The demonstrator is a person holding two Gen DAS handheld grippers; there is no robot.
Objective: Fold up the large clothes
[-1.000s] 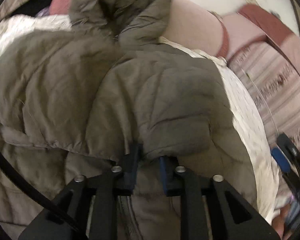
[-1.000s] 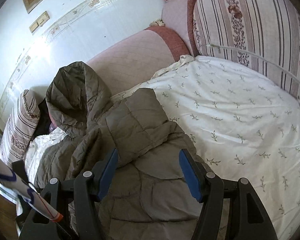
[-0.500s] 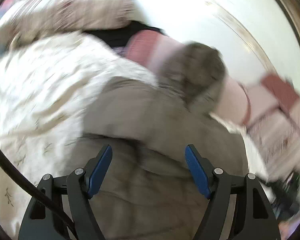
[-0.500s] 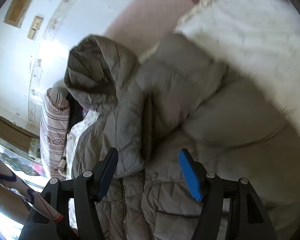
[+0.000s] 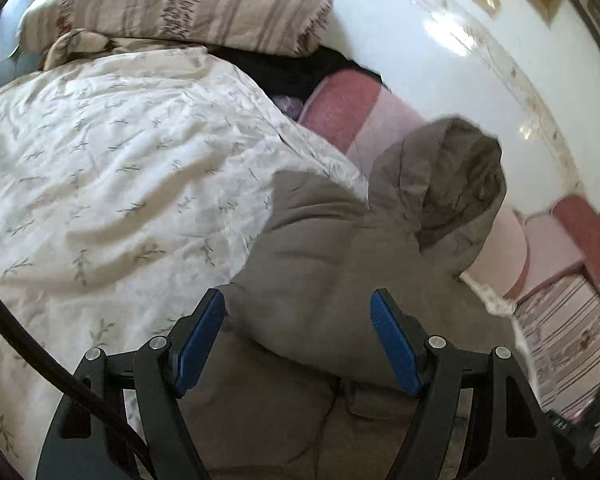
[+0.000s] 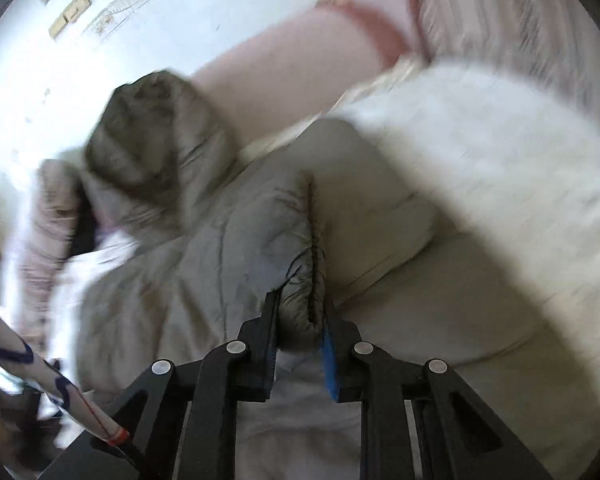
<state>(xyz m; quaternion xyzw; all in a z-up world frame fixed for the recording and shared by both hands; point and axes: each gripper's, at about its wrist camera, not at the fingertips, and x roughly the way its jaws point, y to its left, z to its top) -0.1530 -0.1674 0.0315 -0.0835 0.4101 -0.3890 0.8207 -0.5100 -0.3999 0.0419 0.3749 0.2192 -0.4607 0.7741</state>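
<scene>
Two grippers work over one olive-grey puffer jacket (image 5: 324, 248) that lies on a white leaf-print bedsheet (image 5: 112, 168); in the left wrist view the jacket fills the lower centre and right of the frame, its hood (image 5: 456, 184) propped up against a pink cushion (image 5: 352, 108) at the wall. The left gripper (image 5: 298, 340) stands spread wide, its blue pads (image 5: 394, 350) on either side of a folded bulge of the jacket and gripping nothing; whether the pads brush the fabric is hard to say from this angle. A striped pillow (image 5: 188, 4) sits in the upper left of that frame, with the pale wall (image 5: 440, 48) behind.

In the right wrist view — blurred — the right gripper (image 6: 300, 332) is clamped on a thick rolled edge of the jacket (image 6: 220, 248) at lower centre; the padded edge bulges up between the narrowed fingers. The hood (image 6: 148, 128) rises at upper left of the frame, the sheet (image 6: 500, 152) spreads to the right, and a white stick with blue marks (image 6: 40, 376) crosses the lower left corner.
</scene>
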